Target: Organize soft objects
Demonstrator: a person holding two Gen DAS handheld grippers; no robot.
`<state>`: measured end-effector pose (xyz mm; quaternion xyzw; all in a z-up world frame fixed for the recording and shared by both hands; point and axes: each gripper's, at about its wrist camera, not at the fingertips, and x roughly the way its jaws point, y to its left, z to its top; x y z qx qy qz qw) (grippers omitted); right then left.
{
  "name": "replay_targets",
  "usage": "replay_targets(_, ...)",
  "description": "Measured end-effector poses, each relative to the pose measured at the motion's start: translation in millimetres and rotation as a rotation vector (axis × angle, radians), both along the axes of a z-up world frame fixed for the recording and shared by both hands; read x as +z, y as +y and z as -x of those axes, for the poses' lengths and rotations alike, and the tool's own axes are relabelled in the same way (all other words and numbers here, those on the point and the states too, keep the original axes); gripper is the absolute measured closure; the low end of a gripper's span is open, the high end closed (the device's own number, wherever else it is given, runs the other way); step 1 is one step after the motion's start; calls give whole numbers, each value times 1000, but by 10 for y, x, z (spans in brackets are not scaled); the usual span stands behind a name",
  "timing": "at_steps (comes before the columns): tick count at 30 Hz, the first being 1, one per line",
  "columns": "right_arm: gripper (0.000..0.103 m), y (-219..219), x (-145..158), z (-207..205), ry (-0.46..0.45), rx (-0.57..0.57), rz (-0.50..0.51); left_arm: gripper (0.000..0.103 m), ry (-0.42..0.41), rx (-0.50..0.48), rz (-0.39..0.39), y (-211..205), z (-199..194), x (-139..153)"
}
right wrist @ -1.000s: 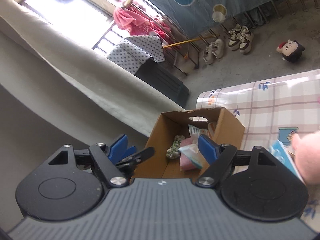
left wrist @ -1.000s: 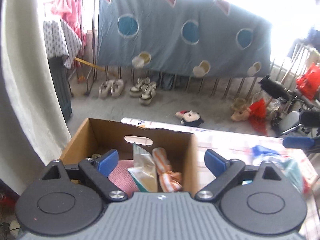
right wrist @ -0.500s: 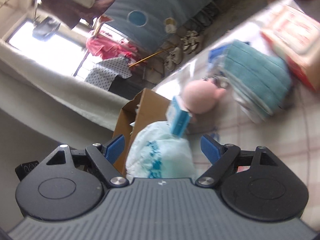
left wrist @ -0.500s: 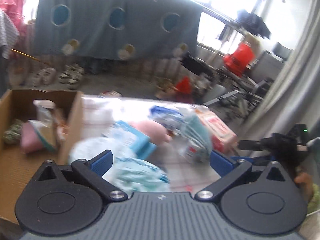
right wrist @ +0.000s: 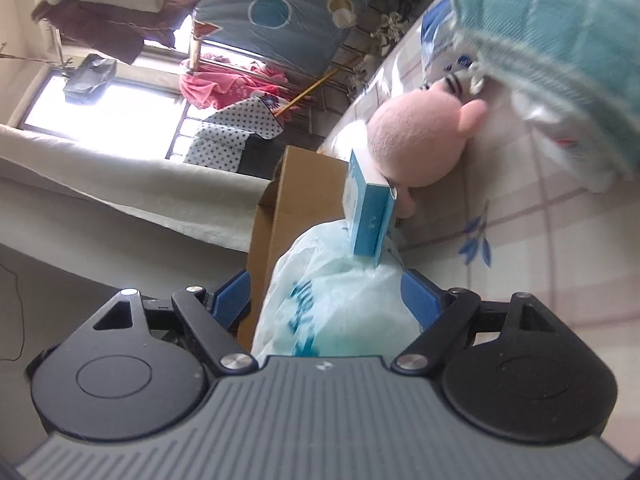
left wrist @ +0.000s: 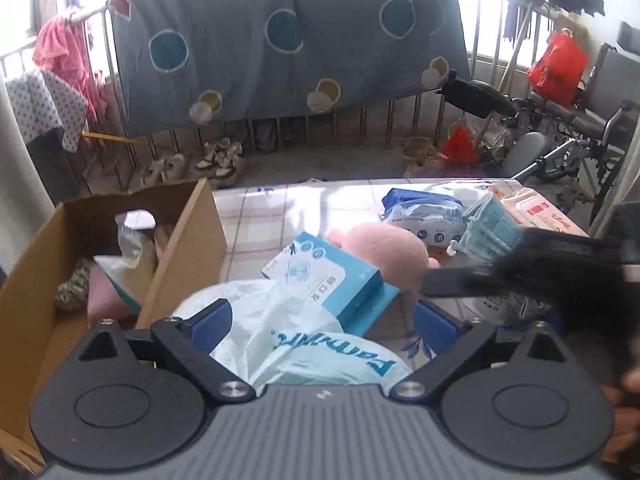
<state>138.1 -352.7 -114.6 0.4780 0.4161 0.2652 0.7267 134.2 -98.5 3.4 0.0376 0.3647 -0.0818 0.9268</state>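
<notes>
- Between the wide-spread jaws of the left gripper (left wrist: 322, 320) lies a white plastic pack with blue lettering (left wrist: 304, 344); the pads are seen on either side of it, and no squeeze is shown, so nothing is held yet.
- The same pack (right wrist: 340, 308) also sits between the jaws of the right gripper (right wrist: 326, 294), which are likewise open; contact with its blue pads cannot be told, since the plastic bulges close to both.
- For a good grasp, only one gripper is judged to be needed; the jaws should be closed on the bulk of the pack, not on loose film, which is likely to slip or tear.
- Just beyond the jaws, a light blue box (left wrist: 332, 276) rests tilted on the far edge of the pack and would probably slide off when the pack is lifted; a slow lift is advised, or the box is to be cleared first.
- Behind the box, touching it, a pink plush toy (left wrist: 384, 252) lies on the checked desk (left wrist: 280, 208).
- To the left of the left jaws stands the open cardboard box (left wrist: 188, 240), already holding several soft items; it is judged to be the destination, so the pack is best carried over its near wall.
- Farther right, a teal cloth bundle (left wrist: 492, 228) and other wrapped packs are waiting.
</notes>
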Motion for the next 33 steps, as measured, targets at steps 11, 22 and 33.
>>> replay_targets(11,78,712,-539,-813,125,-29,46,39,85,44,65,186,-43,-291)
replay_targets(22,83,574,-117,-875,61,-83,-29,40,44,27,91,208,112,-216)
replay_targets(33,83,-587,8,682,33,-157,-58,24,-61,-104,183,48,835,203)
